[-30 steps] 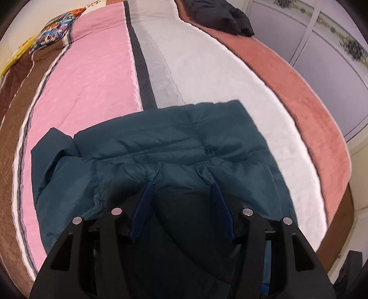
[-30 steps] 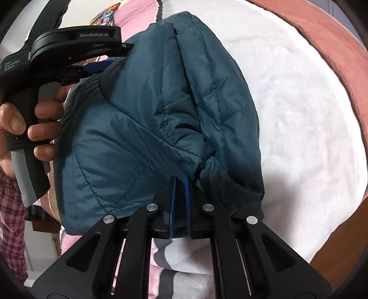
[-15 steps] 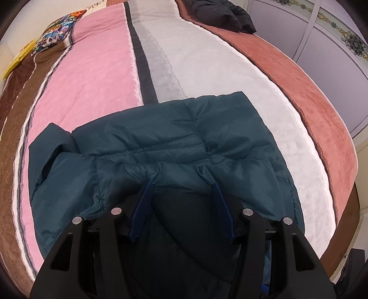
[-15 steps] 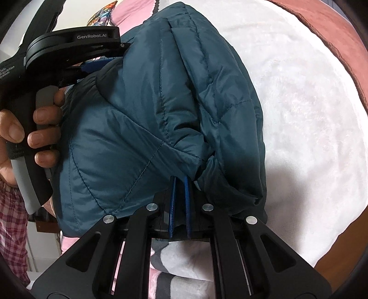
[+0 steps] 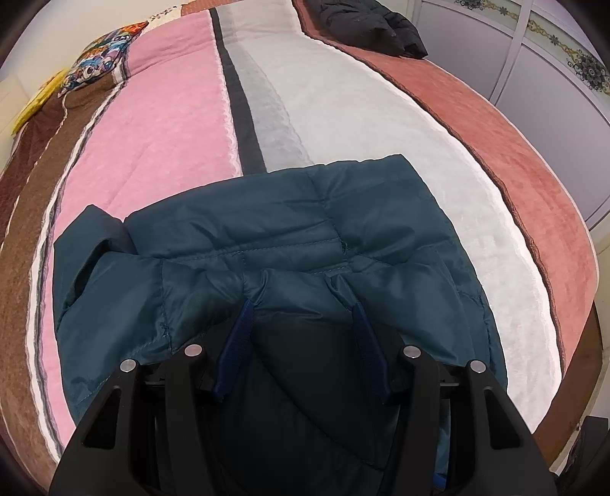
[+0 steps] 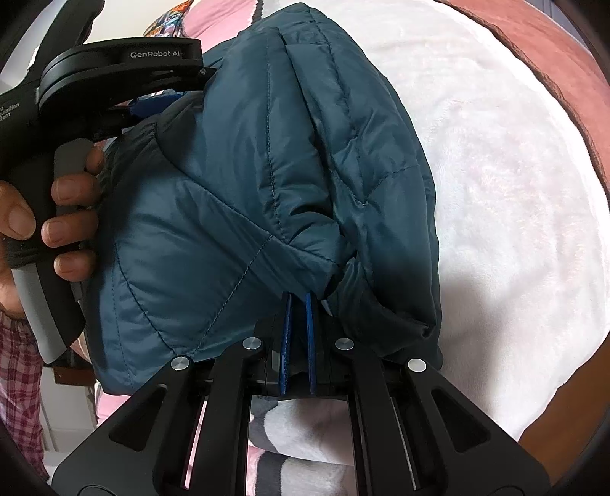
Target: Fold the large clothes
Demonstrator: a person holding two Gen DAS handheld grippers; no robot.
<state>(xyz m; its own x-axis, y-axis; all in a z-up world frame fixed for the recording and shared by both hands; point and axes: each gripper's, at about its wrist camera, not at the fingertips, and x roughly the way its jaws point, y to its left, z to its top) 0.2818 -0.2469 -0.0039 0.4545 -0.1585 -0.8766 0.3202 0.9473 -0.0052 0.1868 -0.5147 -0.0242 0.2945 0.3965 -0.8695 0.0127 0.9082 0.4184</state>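
The jacket (image 5: 289, 244) is a teal quilted one, and it lies across the striped bed (image 5: 171, 126), already folded into a thick bundle. Most of it rests on the pink and white bands of the cover, and its near edge is lifted by the two grippers.

The left gripper (image 5: 303, 305) has its jaws wide apart, with a fat fold of the near edge bulging between the two blue pads. I judge that it carries the fabric more than pinches it. The right gripper (image 6: 297, 295) has its jaws almost together, clamped on a thin gathered piece of the jacket at its right end.

The long axis of the bundle runs from left to right across the bed. Both grippers are at the near long edge, the left one toward the middle and the right one at the end, so the body of the jacket lies forward of them. The next fold probably goes forward, away from the person, over the far edge.

A dark garment (image 5: 366, 23) lies well apart at the far end of the bed.
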